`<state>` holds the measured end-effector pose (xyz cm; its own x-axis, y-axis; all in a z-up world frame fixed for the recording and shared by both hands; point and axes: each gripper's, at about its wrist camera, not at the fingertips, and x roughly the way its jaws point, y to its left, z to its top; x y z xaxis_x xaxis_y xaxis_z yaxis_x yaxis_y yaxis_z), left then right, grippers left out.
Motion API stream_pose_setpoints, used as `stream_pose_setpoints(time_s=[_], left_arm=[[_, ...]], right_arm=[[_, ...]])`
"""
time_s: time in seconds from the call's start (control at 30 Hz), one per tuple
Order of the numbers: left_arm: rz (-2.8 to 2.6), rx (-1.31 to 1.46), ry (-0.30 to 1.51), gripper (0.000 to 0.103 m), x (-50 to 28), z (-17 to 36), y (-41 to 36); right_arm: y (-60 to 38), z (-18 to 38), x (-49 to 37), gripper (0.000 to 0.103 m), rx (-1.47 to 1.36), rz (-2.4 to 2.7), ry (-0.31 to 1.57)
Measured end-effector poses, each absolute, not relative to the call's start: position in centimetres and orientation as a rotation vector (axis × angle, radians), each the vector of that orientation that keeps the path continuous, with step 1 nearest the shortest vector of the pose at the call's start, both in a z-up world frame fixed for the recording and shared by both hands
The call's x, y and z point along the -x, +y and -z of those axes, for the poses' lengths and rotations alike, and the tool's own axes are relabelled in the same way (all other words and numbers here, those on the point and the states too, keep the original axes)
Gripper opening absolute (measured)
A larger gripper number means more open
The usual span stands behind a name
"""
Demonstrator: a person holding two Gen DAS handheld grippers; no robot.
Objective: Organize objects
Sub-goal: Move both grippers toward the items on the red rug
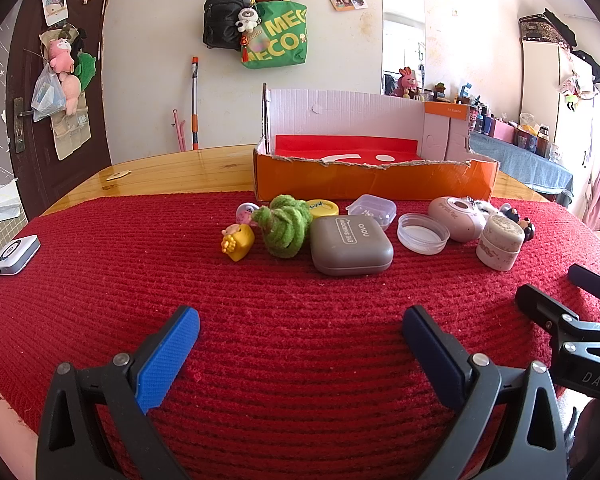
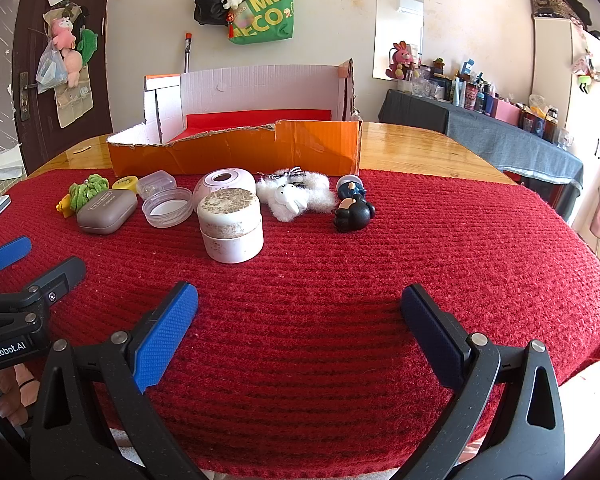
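A row of small objects lies on the red cloth (image 1: 284, 320) in front of an open orange cardboard box (image 1: 372, 180). They include a yellow toy (image 1: 238, 242), a green knitted toy (image 1: 286, 226), a grey case (image 1: 350, 245), a clear lid (image 1: 423, 233), a white jar (image 2: 230, 224), a fluffy white toy (image 2: 294, 196) and a black figure (image 2: 354, 212). My left gripper (image 1: 300, 328) is open and empty, well short of the row. My right gripper (image 2: 300, 308) is open and empty, just in front of the jar; the box also shows in its view (image 2: 236, 152).
A white device with a cable (image 1: 16, 254) lies at the cloth's left edge. The wooden table (image 1: 172, 168) extends behind the box. A cluttered side table (image 2: 500, 128) stands at the right, a door (image 1: 56, 80) at the left.
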<state>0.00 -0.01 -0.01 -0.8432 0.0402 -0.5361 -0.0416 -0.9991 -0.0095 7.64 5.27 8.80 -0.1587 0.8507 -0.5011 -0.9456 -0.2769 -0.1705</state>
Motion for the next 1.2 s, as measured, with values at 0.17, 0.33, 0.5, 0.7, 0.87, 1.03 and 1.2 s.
stream_pose_setpoints(time_s=[0.17,0.33,0.5,0.7,0.87,1.03,1.2], left_arm=[[-2.972,0.865,0.004,0.103,0.0,0.0,0.0],[-2.97,0.865,0.004,0.103,0.0,0.0,0.0],[-2.959,0.87,0.002,0.103,0.0,-0.1,-0.1],[-2.943,0.858,-0.012,0.103,0.7,-2.1,-1.3],[-2.893,0.882,-0.036,0.103,1.7,-3.5,-2.3],[-2.852,0.952,-0.048,0.103,3.6,-4.5,-4.2],[-2.82,1.034,0.04,0.103,5.4,-4.2,-5.9]], right_arm=[[5.2,-8.8,-7.6,0.103,0.601,-1.751,0.213],[5.2,-8.9,-7.7,0.103,0.599,-1.746,0.213],[5.3,-8.9,-7.9,0.103,0.599,-1.744,0.213],[5.9,-9.6,-8.1,0.103,0.624,-1.75,0.226],[6.2,-10.8,-7.2,0.103,0.622,-1.765,0.224],[7.3,-11.5,-6.2,0.103,0.643,-1.772,0.226],[8.3,-11.6,-5.2,0.103,0.665,-1.765,0.228]])
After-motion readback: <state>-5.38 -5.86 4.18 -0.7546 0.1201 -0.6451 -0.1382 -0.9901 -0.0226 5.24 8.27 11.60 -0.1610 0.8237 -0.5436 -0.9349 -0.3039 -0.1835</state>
